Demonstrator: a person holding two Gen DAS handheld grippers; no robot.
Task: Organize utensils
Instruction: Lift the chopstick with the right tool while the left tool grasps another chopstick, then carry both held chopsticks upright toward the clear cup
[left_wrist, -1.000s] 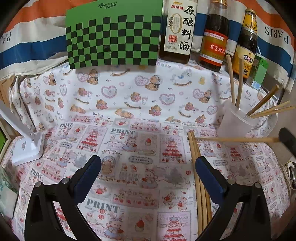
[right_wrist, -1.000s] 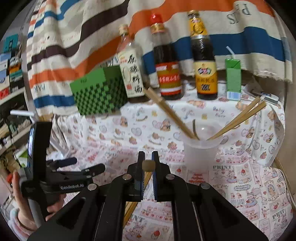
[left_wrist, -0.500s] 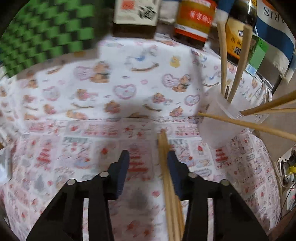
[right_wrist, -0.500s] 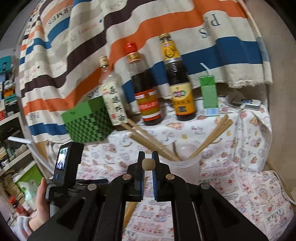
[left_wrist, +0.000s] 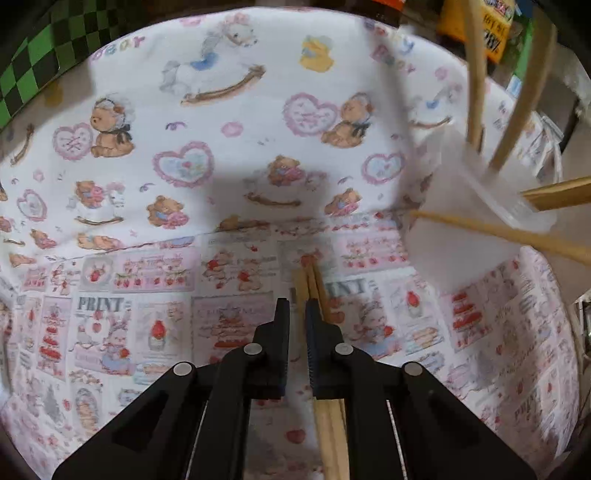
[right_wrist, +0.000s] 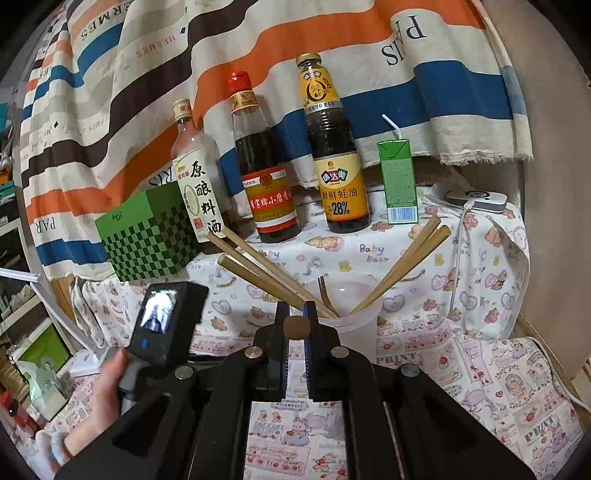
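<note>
- Left wrist view: left hand-held gripper, black with ribbed pads, closed on one of the pale wooden chopsticks lying flat on the surface's printed cotton cloth; the translucent plastic cup stands to the right.
- Right wrist view: right hand-held gripper clamped on a single square-ended wooden chopstick, end-on, just before the cup, where tapered bamboo chopsticks lean outward; three glass sauce bottles stand behind.

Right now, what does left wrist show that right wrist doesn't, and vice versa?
Left wrist only: chopsticks on the cloth, left hand-held gripper closed around one. Right wrist only: three sauce bottles, juice carton, right hand-held gripper pinching a chopstick end. Both: plastic cup with chopsticks, green checkered box, printed cloth.
</note>
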